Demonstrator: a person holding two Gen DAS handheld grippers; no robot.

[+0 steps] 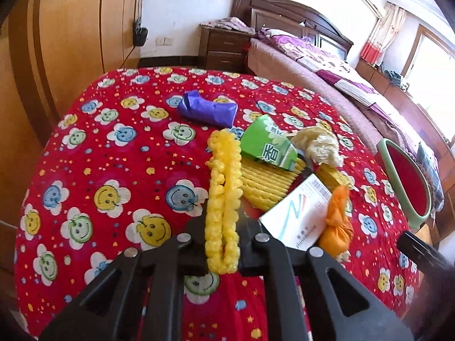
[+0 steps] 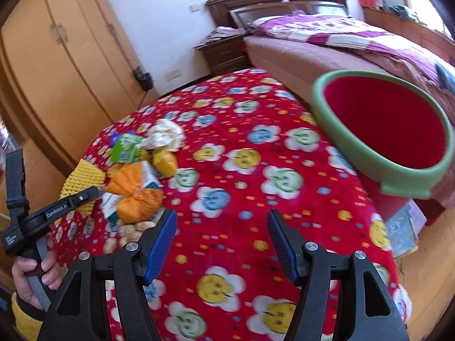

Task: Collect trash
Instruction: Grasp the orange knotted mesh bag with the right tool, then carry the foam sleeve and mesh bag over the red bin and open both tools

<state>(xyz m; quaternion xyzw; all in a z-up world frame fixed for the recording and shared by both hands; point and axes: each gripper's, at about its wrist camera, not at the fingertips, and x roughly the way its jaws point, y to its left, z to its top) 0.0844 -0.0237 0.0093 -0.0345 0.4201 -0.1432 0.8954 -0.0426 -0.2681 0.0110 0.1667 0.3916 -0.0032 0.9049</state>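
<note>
The left gripper [image 1: 223, 227] is pinching a yellow foam fruit net [image 1: 223, 196], lifted above the red smiley-flower tablecloth [image 1: 113, 170]. The rest of the trash sits just beyond — green carton [image 1: 267, 146], white box [image 1: 298, 216], orange bag [image 1: 337, 227], purple bag [image 1: 207, 109]. The right gripper [image 2: 221, 244] hangs spread wide and holds nothing, the green-rimmed red bin [image 2: 341, 139] ahead at the table's edge.

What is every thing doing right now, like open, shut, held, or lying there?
Left tongs: shut on the yellow foam net.
Yellow foam net: held, squeezed flat.
Right tongs: open, holding nothing.
Red bin: open, green rim, nothing visible inside.
Green carton: crushed, lying on the trash pile.
Orange bag: knotted shut, lying on the table.
Purple bag: bundled up, lying apart.
White box: lying flat.
</note>
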